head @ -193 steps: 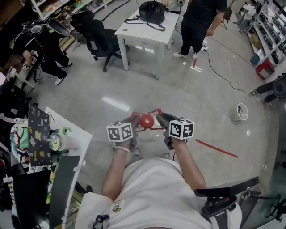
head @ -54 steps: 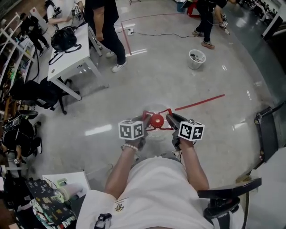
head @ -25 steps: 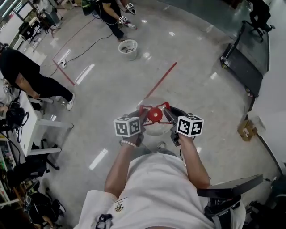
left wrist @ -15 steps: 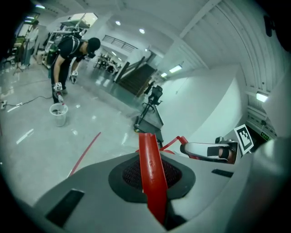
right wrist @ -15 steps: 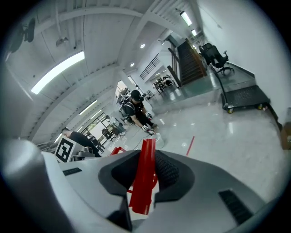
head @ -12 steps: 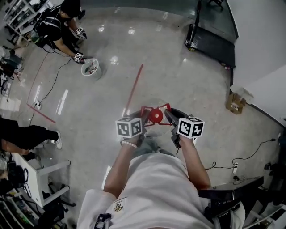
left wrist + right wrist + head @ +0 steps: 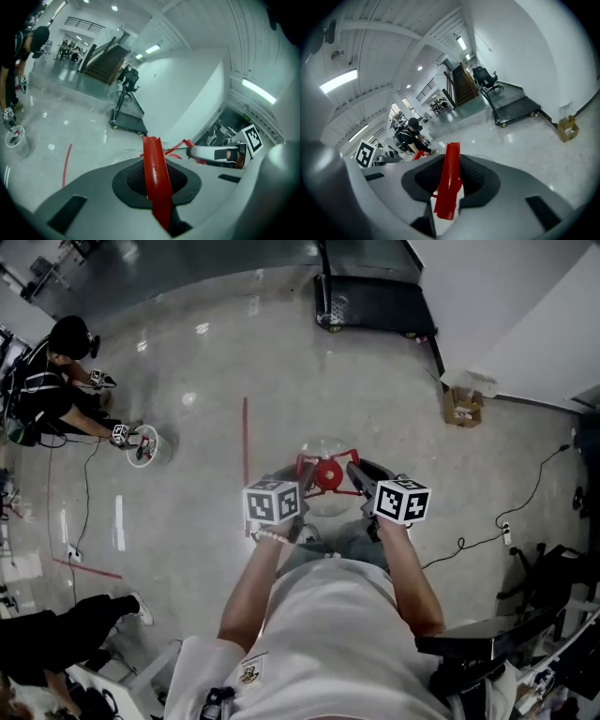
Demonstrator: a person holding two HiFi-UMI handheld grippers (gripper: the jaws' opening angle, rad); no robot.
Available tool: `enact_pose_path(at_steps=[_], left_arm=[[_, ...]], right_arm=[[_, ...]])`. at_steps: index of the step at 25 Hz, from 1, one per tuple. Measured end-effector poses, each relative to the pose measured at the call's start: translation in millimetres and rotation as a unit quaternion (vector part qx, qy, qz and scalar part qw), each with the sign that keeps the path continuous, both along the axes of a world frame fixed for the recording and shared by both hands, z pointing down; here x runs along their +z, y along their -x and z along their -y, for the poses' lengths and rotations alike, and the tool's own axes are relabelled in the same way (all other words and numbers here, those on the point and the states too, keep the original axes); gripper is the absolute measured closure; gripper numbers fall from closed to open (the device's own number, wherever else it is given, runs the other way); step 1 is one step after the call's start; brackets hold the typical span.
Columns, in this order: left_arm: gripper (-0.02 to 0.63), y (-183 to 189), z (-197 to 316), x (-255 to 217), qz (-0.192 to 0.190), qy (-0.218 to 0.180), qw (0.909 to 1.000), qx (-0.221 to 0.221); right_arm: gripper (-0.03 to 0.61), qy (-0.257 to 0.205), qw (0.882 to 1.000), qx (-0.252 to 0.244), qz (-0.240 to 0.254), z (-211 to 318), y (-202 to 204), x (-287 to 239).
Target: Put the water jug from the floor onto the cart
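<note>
Floor: polished grey concrete (image 7: 394,409) with glossy light patches, running up to a white wall (image 7: 506,296).
Cart: a low black flat cart (image 7: 375,304) parked on the floor at the foot of the wall.
Box: a small open cardboard box (image 7: 461,405) on the floor just right of the cart in the head view, against the same wall.
Floor line: a thin red line (image 7: 246,442) on the concrete, on the near left of the cart.
Other person: someone in dark clothes (image 7: 52,390) crouches far left of the cart beside a white bucket (image 7: 142,446).
Background: an office chair (image 7: 130,77) stands at the cart's far end, whether on it or behind it I cannot tell; a dark staircase (image 7: 101,65) rises beyond the cart.
Water jug: a clear jug (image 7: 323,498), its body faint against the floor, with a round red cap (image 7: 329,474) and a thin red strap handle (image 7: 152,154).
Jug's place: off the floor and well apart from the cart, hanging between the two grippers in front of the wearer's body.
Left gripper: the left gripper (image 7: 158,197) pinches the red handle, the strap running up out of its closed jaws.
Right gripper: the right gripper (image 7: 446,197) is clamped on the handle's other side, red strap between its pads.
</note>
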State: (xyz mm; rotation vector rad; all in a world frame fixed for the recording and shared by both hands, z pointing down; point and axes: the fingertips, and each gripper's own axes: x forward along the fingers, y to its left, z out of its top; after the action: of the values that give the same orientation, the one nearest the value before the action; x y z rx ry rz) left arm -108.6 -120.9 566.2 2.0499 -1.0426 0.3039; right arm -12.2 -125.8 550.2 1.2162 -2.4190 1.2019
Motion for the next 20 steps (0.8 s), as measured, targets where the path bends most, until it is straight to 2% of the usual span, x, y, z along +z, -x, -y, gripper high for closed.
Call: enact_pose_path(at_steps=[7, 14, 20], left_arm=[[0.584, -68.4, 82.0, 7.5, -0.004, 0.009, 0.9993, 0.036], [0.584, -137.6, 193.9, 20.8, -0.001, 0.028, 0.9993, 0.026], [0.584, -213.0, 299.2, 9.6, 0.010, 0.021, 0.9996, 0.019]], right_arm=[[0.482, 0.003, 0.999, 0.034, 0.002, 77.2, -66.8, 6.6], [0.482, 0.016, 1.000, 0.025, 0.009, 190.6, -136.7, 19.4], [0.482, 0.009, 1.000, 0.017, 0.019, 293.8, -212.9, 9.3]])
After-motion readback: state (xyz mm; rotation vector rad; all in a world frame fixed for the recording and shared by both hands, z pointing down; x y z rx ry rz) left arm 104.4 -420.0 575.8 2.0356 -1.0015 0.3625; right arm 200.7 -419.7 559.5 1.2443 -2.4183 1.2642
